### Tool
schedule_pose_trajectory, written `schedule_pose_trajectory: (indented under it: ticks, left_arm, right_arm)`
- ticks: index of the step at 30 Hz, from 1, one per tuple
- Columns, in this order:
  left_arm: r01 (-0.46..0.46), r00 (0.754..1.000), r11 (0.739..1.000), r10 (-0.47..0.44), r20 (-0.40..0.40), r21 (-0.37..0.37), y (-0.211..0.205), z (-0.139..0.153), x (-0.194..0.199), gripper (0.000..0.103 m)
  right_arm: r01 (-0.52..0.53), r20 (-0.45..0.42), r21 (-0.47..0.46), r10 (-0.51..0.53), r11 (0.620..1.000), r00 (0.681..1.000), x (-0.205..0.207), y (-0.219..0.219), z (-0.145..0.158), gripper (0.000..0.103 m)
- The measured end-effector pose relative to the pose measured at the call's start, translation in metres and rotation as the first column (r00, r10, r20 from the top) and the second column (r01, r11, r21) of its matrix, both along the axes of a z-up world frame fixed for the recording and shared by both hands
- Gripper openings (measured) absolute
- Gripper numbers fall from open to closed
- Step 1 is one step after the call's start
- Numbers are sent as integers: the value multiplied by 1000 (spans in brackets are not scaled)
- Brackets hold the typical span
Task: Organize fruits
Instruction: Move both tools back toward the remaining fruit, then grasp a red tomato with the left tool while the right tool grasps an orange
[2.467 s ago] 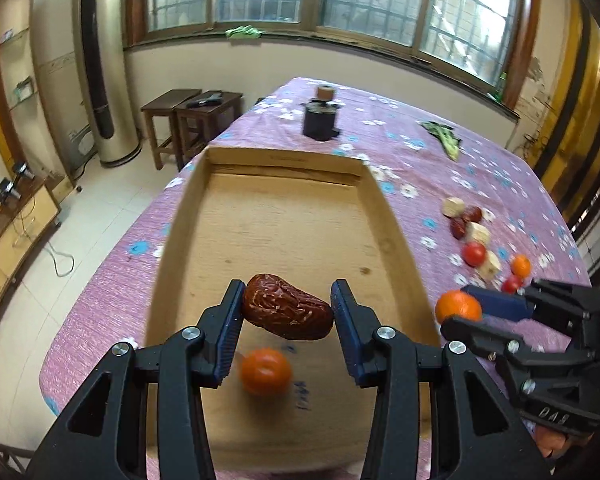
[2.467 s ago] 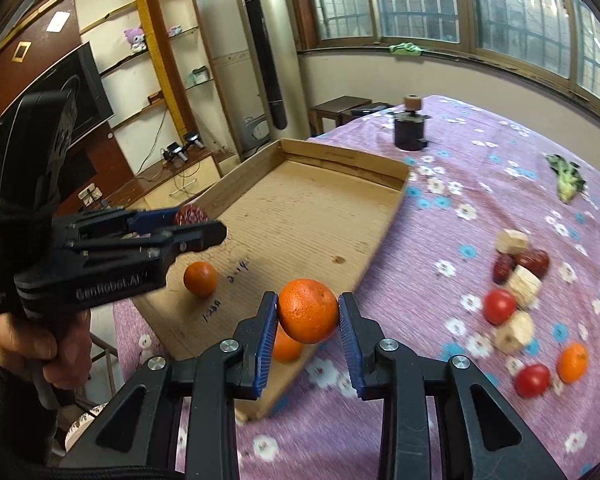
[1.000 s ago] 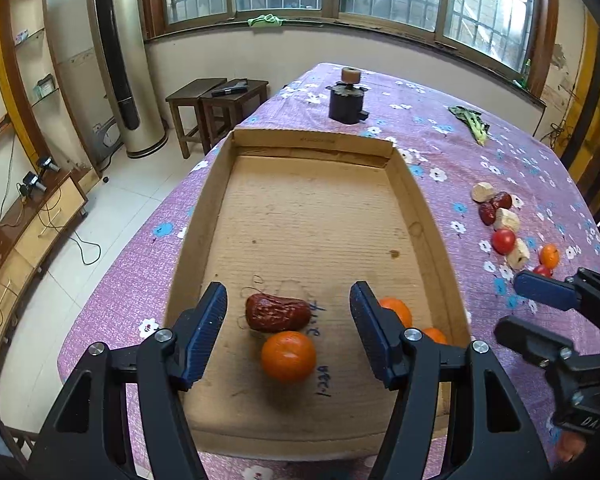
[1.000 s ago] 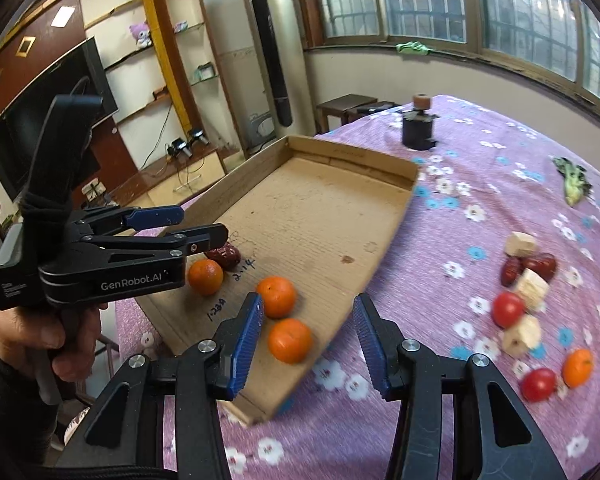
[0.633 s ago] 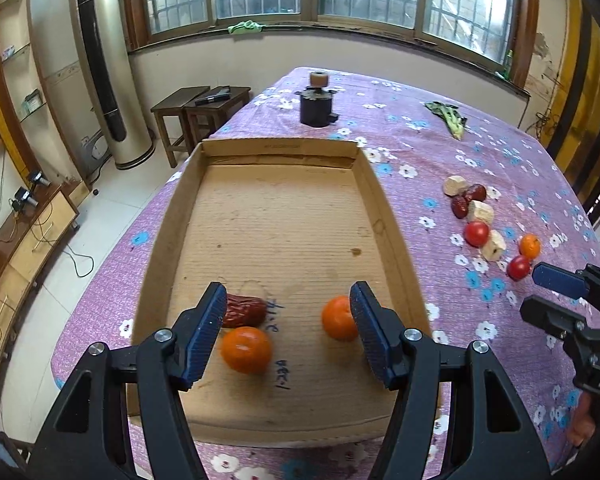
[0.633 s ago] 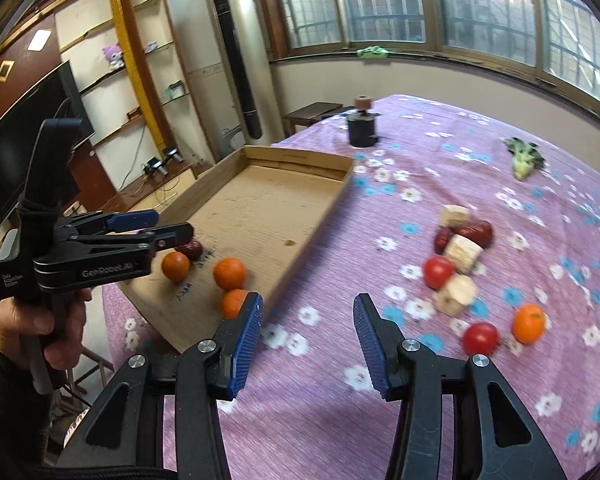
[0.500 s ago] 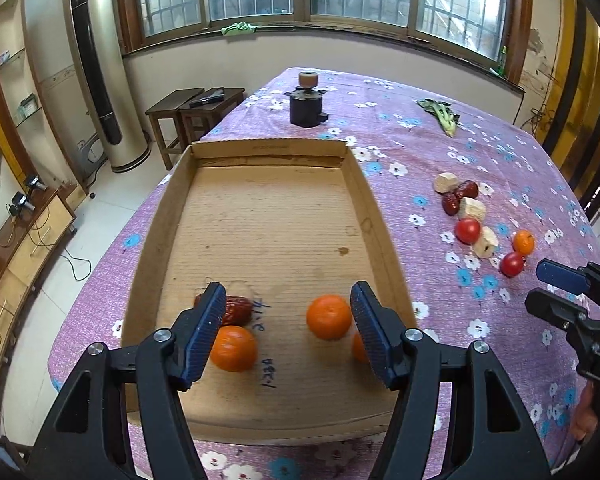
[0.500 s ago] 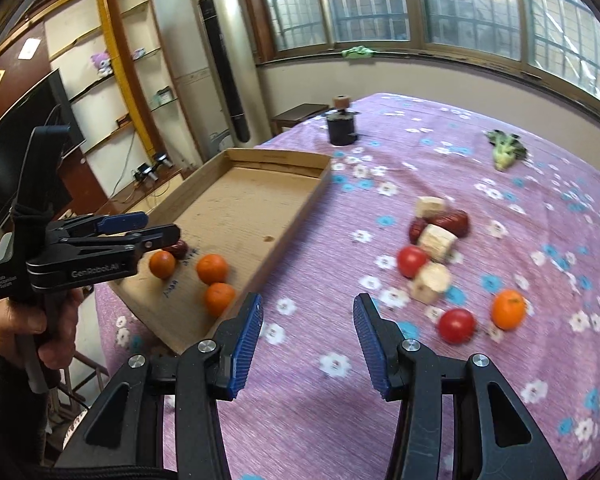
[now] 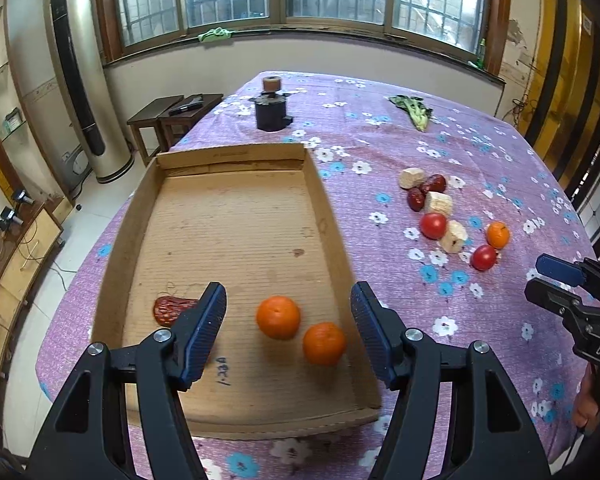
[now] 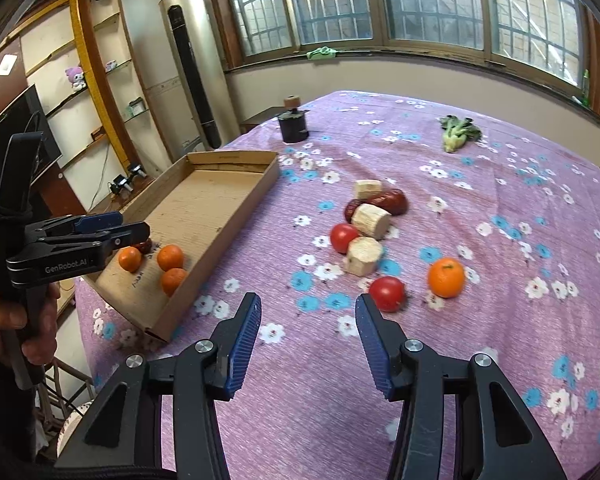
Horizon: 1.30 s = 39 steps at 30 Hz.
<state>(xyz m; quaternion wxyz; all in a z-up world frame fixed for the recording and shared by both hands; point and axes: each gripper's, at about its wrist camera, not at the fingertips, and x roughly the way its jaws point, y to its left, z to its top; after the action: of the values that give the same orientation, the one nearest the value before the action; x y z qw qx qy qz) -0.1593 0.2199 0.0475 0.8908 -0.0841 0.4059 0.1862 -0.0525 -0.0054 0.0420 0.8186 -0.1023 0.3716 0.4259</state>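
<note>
Left gripper (image 9: 288, 322): fingers released, nothing between them; hovers over the near end of the cardboard tray.
Right gripper (image 10: 307, 334): fingers empty and spreading wider, over bare cloth on the bench (image 10: 500, 184), well apart from the tray.
Cardboard tray (image 9: 236, 160): shallow, open-topped, lying on the bench at 9 o'clock of the loose fruit; its long side runs away from the cameras.
Tray contents: three oranges and one red date (image 9: 170, 310), all at the near end. In the left wrist view two oranges show, one (image 9: 278, 317) just beside the other (image 9: 324, 343), which lies at 4 o'clock of it; the date lies at 9 o'clock, partly behind a finger. The third orange (image 10: 130, 259) shows in the right wrist view.
Loose fruit on the bench: a tomato (image 10: 387, 293) nearest, an orange (image 10: 446, 277) at 2 o'clock of it, then pale chunks (image 10: 364, 255), another tomato (image 10: 343, 237) and dark red dates (image 10: 392, 201).
Far end: a leafy green (image 10: 458, 133) and a dark round pot (image 10: 293, 126).
</note>
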Motion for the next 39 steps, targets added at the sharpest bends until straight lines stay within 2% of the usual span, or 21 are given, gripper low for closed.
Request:
schedule_pose_trajectory:
  ticks: [14, 21, 26, 34, 39]
  left_arm:
    - [126, 992, 991, -127, -11, -36, -49, -7, 24, 64]
    - [240, 970, 968, -242, -16, -67, -92, -19, 50, 64]
    - [294, 954, 950, -298, -24, -109, -114, -31, 77, 64]
    - [324, 940, 933, -336, -56, -157, -131, -51, 117, 64]
    - [317, 938, 931, -336, -83, -183, -133, -63, 136, 64]
  right_arm:
    - [88, -10, -9, -89, 996, 996, 17, -39, -7, 51]
    - [113, 5, -3, -113, 994, 994, 30, -42, -9, 50]
    - [118, 1, -30, -118, 993, 993, 53, -34, -18, 50]
    - [121, -26, -91, -124, 988, 992, 93, -20, -43, 50]
    - [101, -66, -85, -107, 991, 992, 113, -13, -54, 50]
